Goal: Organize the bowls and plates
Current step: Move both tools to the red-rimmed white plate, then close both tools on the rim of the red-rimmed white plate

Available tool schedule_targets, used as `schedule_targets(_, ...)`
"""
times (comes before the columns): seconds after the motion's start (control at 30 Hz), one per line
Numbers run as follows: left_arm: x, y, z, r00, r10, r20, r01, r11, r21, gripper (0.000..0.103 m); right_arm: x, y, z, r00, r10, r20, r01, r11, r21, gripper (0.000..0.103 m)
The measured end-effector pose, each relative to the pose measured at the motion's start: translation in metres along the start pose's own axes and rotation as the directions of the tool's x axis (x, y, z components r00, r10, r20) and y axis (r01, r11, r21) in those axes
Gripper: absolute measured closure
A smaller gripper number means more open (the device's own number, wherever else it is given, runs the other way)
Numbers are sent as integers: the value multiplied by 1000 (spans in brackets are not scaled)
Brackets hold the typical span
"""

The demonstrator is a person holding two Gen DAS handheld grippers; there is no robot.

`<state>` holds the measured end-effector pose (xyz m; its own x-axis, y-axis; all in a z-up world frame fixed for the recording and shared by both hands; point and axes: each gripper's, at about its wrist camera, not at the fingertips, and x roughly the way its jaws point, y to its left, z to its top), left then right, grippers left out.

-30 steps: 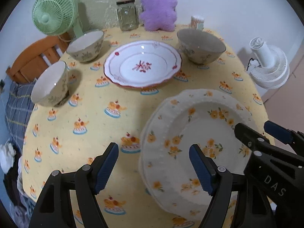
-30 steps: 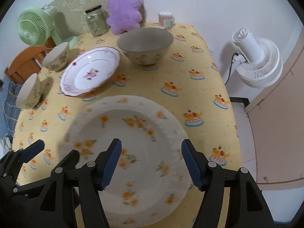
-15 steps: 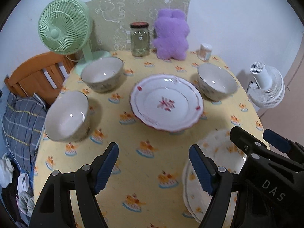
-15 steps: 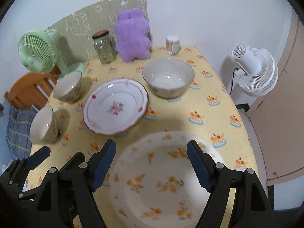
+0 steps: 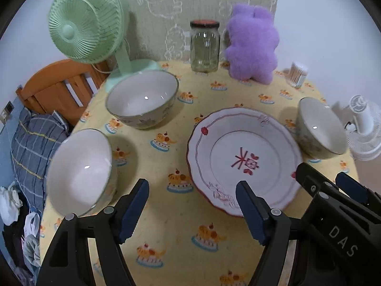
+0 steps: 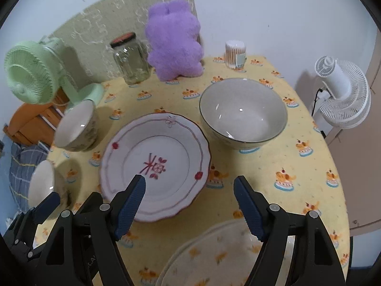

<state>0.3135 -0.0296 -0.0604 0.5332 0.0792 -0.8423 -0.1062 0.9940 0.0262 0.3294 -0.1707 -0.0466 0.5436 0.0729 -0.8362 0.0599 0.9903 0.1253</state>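
A white plate with red trim (image 5: 243, 159) (image 6: 154, 164) lies mid-table. My left gripper (image 5: 191, 197) hovers over the tablecloth just left of its near rim; its jaws are closing with nothing between them. My right gripper (image 6: 190, 190) hangs over the plate's near right rim, jaws closing too, with nothing gripped. A stack of yellow-flowered plates (image 6: 226, 255) sits below the right gripper at the table's front. Two bowls (image 5: 142, 97) (image 5: 81, 171) stand on the left, and a third bowl (image 6: 243, 112) on the right behind the red plate.
Along the back of the yellow tablecloth (image 5: 190, 238) stand a green fan (image 5: 85, 21), a glass jar (image 5: 204, 45), a purple plush toy (image 5: 252, 45) and a cotton-swab tub (image 6: 235, 53). A white fan (image 6: 340, 95) stands off the right edge, and a wooden chair (image 5: 59, 88) off the left.
Both grippers have moved off the yellow-flowered plates toward the red-trimmed plate. The flowered stack has slid to the bottom of the right view and out of the left view.
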Motion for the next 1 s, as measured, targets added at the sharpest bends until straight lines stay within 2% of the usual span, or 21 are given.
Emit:
schedule_targets(0.17,34,-5,2,999,-2,-40,1,1000,-10,31,37,-4,2,999,-13,-49,13,1000,14,38)
schedule_targets(0.27,46,-8,4,998,-6,-59,6,1000,-13,35,51,-4,3,998,-23,-63,24,1000,10,40)
schedule_targets(0.43,59,-13,6,996,-29,-86,29,1000,3,43,68,-3,6,996,-30,-84,30,1000,3,47)
schedule_targets(0.57,63,-18,4,995,-37,-98,39,999,18,49,77,-2,5,993,-25,-117,24,1000,-10,57)
schedule_targets(0.83,59,-18,3,994,-25,-110,31,998,53,50,75,2,4,992,-29,-123,24,999,-37,58)
schedule_targets(1.0,49,-8,-6,992,-21,-128,26,999,44,50,66,8,-3,990,-17,-142,7,998,-68,58)
